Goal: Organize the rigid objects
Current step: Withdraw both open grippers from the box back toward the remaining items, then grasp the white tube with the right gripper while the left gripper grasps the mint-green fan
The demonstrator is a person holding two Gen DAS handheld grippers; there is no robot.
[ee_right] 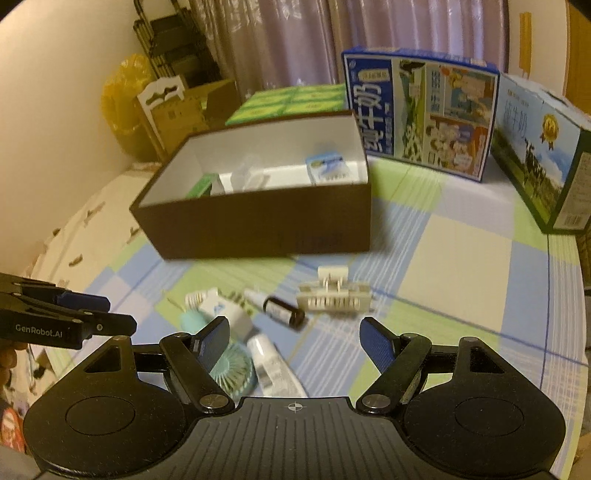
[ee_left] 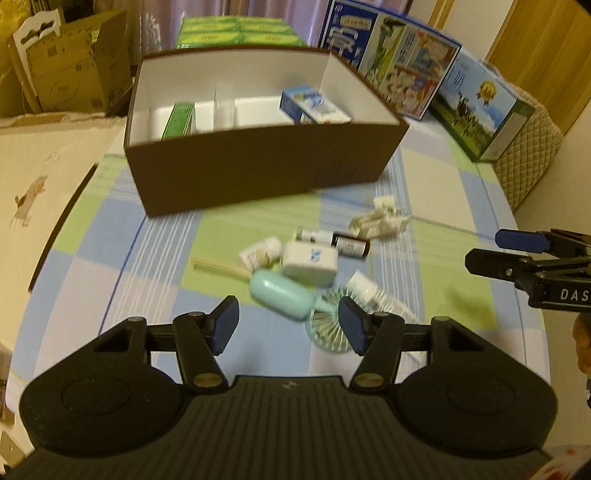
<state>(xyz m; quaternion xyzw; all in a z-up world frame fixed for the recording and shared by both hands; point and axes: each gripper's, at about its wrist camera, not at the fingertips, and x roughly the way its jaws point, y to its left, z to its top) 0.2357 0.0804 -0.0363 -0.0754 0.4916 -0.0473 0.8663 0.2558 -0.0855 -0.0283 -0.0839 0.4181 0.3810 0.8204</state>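
A brown open box (ee_left: 258, 173) (ee_right: 258, 229) stands on the checked tablecloth and holds a green carton (ee_left: 179, 120), a clear cup (ee_left: 223, 112) and a blue-white carton (ee_left: 314, 105). In front of it lies a pile: a teal hand fan (ee_left: 291, 295) (ee_right: 232, 369), a white case (ee_left: 310, 260), a dark vial (ee_left: 351, 243) (ee_right: 282, 310), a white tube (ee_left: 376, 291) (ee_right: 273, 365) and a cream hair claw (ee_left: 380, 218) (ee_right: 334, 291). My left gripper (ee_left: 288, 323) is open and empty above the fan. My right gripper (ee_right: 293, 341) is open and empty above the tube and vial.
Two large printed milk cartons (ee_left: 391, 55) (ee_left: 480, 107) stand at the back right of the table. A green pack (ee_left: 240, 31) sits behind the box. A cardboard box (ee_left: 70, 62) stands off the table's far left. The table edge runs along the left.
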